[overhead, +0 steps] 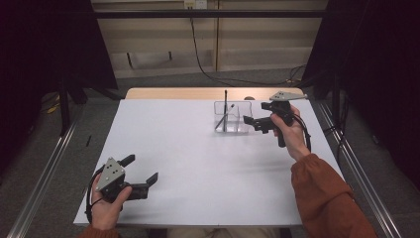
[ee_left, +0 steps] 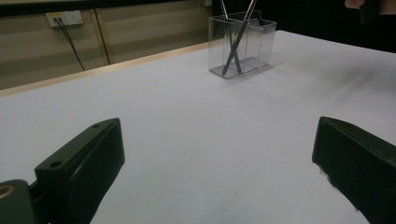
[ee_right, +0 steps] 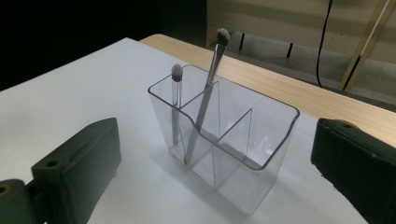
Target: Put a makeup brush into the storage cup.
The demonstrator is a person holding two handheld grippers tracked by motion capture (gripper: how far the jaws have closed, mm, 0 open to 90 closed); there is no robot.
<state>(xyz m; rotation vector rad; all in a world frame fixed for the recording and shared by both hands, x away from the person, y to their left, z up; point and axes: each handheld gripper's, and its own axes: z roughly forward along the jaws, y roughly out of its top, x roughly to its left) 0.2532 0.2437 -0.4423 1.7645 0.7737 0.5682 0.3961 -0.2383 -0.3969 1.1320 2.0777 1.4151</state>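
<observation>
**Brushes stand in the clear holder, both grippers empty**

Brushes, two of them, stand head-up in a clear plastic holder (ee_right: 224, 154) on the far right part of the white table (overhead: 198, 148). The holder has several compartments parted by thin walls. The shorter brush (ee_right: 175, 105) stands nearly upright at the end of the holder, its grey tip just above the rim. The longer brush (ee_right: 208, 93) leans in the compartment beside it, its handle slanting up over the rim and its tip well above the shorter one's. In the left gripper view the two handles cross each other inside the holder (ee_left: 240, 44).

The right gripper (overhead: 253, 122) is held just beside the holder's right end, its jaws spread wide with nothing between them; in its own view the holder sits ahead, between the two black jaws, touching neither.

The left gripper (overhead: 140, 169) rests near the front left corner of the table, well apart from the holder, jaws likewise spread wide over bare table and gripping nothing.
</observation>
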